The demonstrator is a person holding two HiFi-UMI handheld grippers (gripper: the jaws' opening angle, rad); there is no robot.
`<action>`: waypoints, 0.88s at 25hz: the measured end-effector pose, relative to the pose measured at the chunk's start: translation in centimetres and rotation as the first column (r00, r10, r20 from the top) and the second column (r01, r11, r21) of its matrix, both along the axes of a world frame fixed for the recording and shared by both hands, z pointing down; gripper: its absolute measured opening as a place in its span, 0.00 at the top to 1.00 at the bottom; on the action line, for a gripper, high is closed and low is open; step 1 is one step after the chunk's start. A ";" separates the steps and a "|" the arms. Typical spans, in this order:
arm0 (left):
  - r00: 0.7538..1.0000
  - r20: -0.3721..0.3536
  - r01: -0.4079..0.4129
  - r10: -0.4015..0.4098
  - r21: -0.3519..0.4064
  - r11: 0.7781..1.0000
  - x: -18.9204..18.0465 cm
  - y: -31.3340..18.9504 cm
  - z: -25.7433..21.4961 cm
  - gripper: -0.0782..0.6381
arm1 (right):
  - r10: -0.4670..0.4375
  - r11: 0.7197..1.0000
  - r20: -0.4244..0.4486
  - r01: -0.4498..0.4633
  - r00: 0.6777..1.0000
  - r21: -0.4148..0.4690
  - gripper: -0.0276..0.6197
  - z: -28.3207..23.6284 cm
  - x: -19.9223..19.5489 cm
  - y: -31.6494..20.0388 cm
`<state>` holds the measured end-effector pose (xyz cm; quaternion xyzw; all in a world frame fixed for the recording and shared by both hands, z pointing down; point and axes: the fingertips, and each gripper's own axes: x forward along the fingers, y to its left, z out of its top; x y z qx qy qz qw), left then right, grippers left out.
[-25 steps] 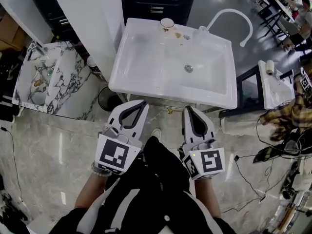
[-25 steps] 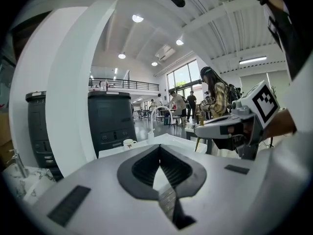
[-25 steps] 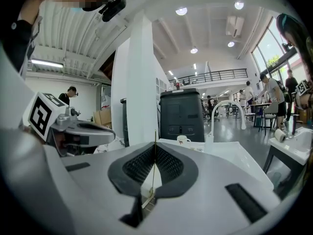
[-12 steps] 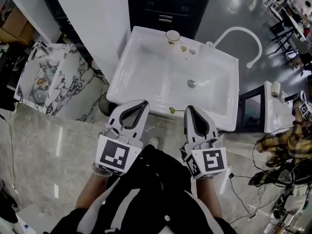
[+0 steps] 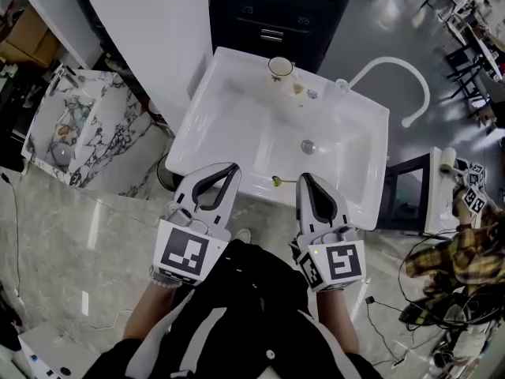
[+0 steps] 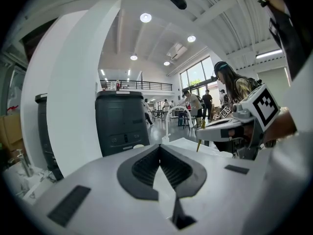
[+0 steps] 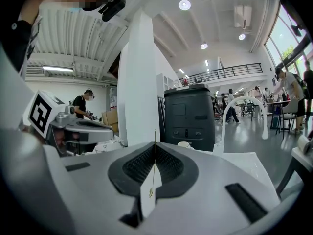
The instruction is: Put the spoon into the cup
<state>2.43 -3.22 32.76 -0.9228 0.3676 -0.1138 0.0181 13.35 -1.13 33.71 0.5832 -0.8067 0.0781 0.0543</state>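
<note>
One slim gold spoon (image 7: 152, 166) clamped, ribbed right gripper (image 7: 155, 147).

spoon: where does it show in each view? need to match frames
Head view: spoon just below centre, sticking out left from the tip of the right gripper.
Left gripper view: right of centre, hanging from the right gripper.
Right gripper view: centre, a thin edge-on line between the jaws.
Shared landmark: white arched faucet.

A white rectangular ceramic sink (image 5: 237, 125) has 1 round metal drain (image 5: 308, 145) in its floor and 1 white arched faucet (image 5: 390, 59) at its far right corner. A dark cabinet (image 5: 272, 14) stands behind it (drawer fronts visible). A marble-patterned basin (image 5: 99, 125) sits to the left.
</note>
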 end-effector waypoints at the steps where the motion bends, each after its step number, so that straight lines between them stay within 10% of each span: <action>1: 1.000 0.001 0.002 -0.002 -0.003 1.000 0.2 -0.1 0.0 0.89 | -0.001 1.000 0.003 0.001 1.000 -0.003 0.95 0.1 0.2 -0.1; 22: 0.997 0.015 -0.081 0.082 -0.043 0.996 3.6 -2.1 -0.3 0.89 | 0.067 0.997 0.030 -0.066 0.997 -0.032 0.95 0.2 3.1 -1.8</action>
